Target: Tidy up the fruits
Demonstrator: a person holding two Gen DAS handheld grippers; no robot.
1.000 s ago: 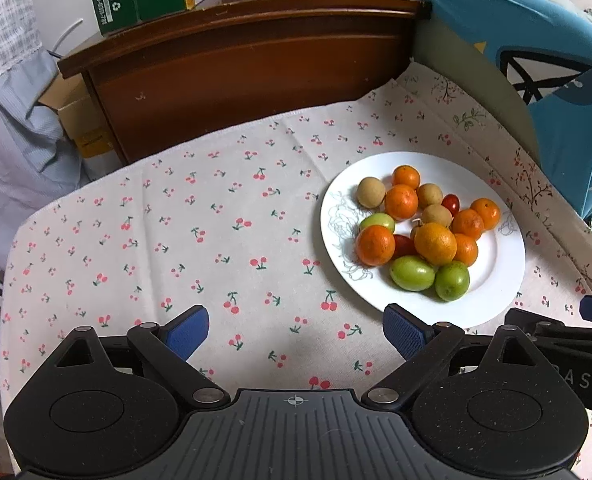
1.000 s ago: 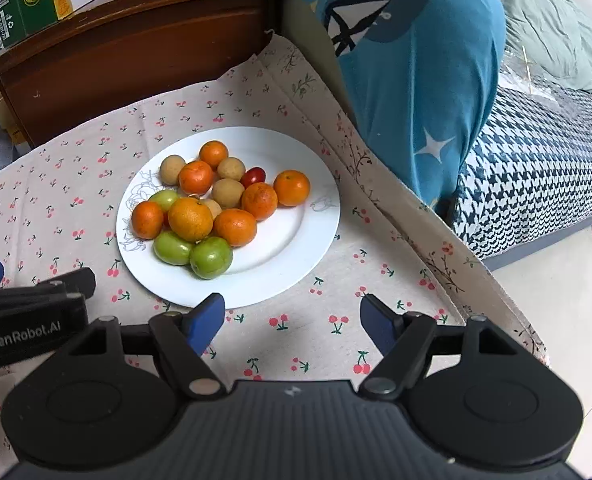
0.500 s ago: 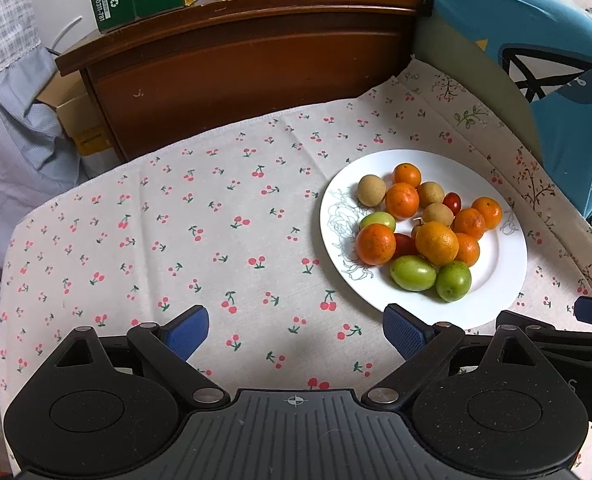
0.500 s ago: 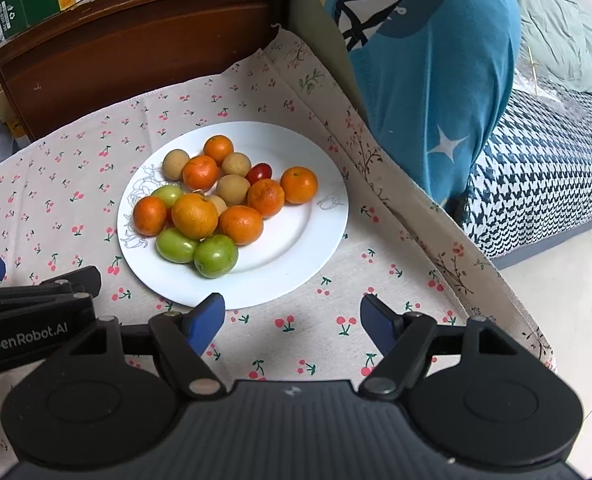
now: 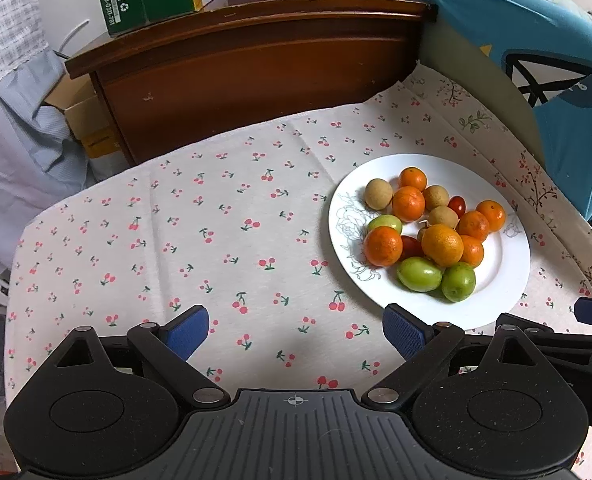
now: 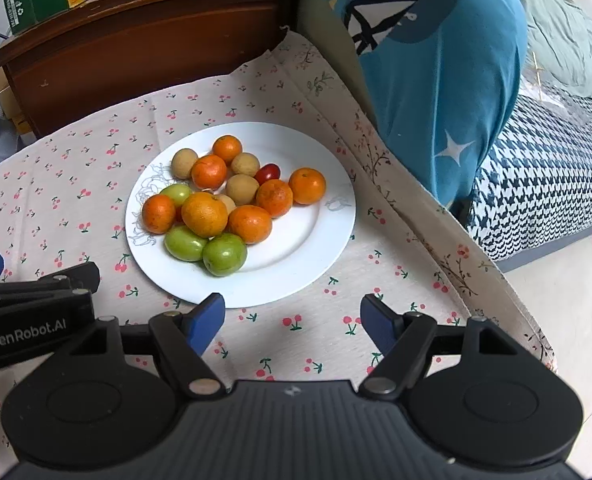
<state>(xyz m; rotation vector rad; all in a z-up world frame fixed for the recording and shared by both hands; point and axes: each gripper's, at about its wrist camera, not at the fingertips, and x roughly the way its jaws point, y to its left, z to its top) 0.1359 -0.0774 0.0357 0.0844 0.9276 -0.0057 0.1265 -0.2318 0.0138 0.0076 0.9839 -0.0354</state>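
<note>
Mixed fruits (image 5: 427, 236) heaped together on white plate (image 5: 507, 280), right of centre in left view, centre-left in right view. Left gripper (image 5: 296, 330) and right gripper (image 6: 292, 318) both spread wide, empty, low in frame above cherry-print cloth (image 5: 216, 240). Stage undecidable: heap fits gathering finished or sorting pending.
</note>
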